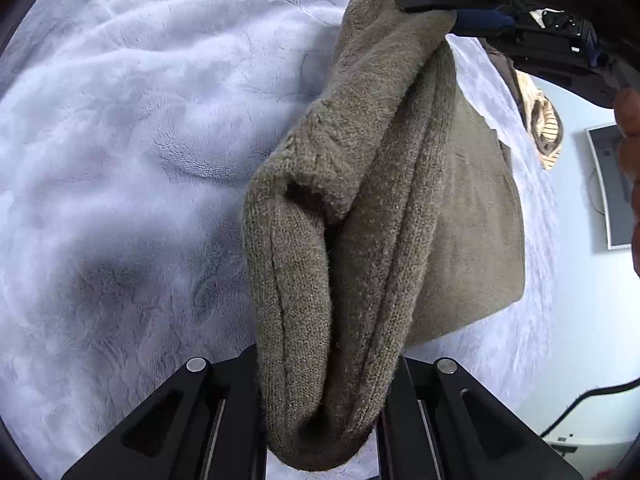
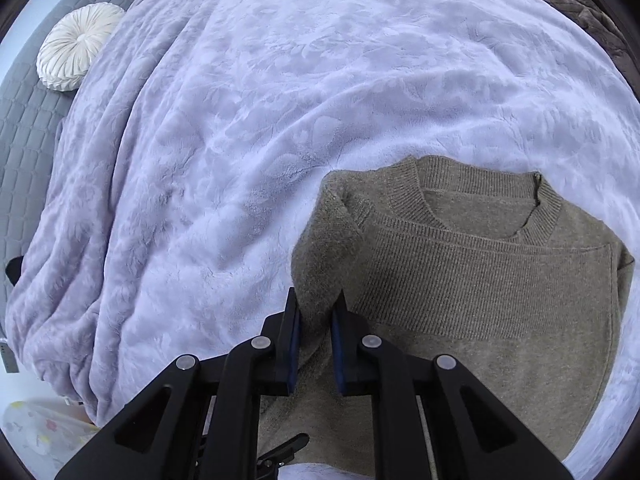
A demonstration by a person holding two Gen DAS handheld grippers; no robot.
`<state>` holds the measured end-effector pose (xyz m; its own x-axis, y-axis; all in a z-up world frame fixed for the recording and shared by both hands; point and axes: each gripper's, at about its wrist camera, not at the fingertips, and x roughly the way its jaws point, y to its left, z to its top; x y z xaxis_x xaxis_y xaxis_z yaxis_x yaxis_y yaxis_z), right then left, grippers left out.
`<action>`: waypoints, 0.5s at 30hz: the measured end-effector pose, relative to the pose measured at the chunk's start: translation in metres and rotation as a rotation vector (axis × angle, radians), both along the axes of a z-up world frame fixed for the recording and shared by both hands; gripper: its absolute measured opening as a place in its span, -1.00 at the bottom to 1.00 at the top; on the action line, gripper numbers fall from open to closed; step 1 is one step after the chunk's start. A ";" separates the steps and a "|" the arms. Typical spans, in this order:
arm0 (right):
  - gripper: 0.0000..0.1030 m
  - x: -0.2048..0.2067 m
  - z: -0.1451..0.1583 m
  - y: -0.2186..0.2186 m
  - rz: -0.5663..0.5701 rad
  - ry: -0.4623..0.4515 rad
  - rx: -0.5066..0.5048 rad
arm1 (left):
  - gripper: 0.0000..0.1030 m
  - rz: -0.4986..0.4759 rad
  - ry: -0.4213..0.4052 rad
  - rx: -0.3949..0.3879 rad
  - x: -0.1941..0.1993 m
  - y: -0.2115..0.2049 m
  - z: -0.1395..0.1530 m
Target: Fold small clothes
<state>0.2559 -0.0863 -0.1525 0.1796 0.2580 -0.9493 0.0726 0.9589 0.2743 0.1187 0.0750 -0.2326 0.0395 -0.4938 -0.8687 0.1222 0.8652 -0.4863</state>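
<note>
An olive-brown knitted sweater (image 2: 480, 280) lies on a lilac blanket (image 2: 280, 120), collar away from me, its left side lifted. My right gripper (image 2: 316, 308) is shut on the sweater's left edge near the shoulder. In the left wrist view the sweater (image 1: 360, 200) hangs as a bunched fold between both grippers. My left gripper (image 1: 324, 440) is shut on its lower end; the fingertips are hidden by the fabric. The right gripper (image 1: 444, 12) shows at the top right, clamped on the upper end.
The lilac blanket (image 1: 120, 120) covers the bed. A round white cushion (image 2: 78, 46) lies on a grey quilted cover (image 2: 28, 120) at the far left. A brown quilted cloth (image 2: 580, 16) lies at the far right. A striped garment (image 1: 544, 120) lies beyond the sweater.
</note>
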 end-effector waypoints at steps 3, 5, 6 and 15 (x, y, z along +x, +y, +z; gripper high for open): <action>-0.73 0.000 0.008 -0.003 0.022 -0.010 0.005 | -0.82 0.016 -0.020 0.055 -0.007 -0.015 0.018; -0.73 0.000 0.012 -0.007 0.024 -0.015 0.021 | -0.82 0.013 -0.039 0.096 -0.011 -0.028 0.032; -0.73 0.000 0.015 -0.010 0.023 -0.017 0.033 | -0.82 0.012 -0.048 0.116 -0.010 -0.030 0.039; -0.73 -0.004 0.028 -0.042 0.023 -0.012 0.123 | -0.82 0.003 -0.097 0.271 -0.018 -0.066 0.080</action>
<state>0.2517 -0.1281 -0.1247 0.1834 0.3767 -0.9080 0.0469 0.9192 0.3909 0.1012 0.0085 -0.1526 0.1301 -0.2435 -0.9611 0.1537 0.9626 -0.2231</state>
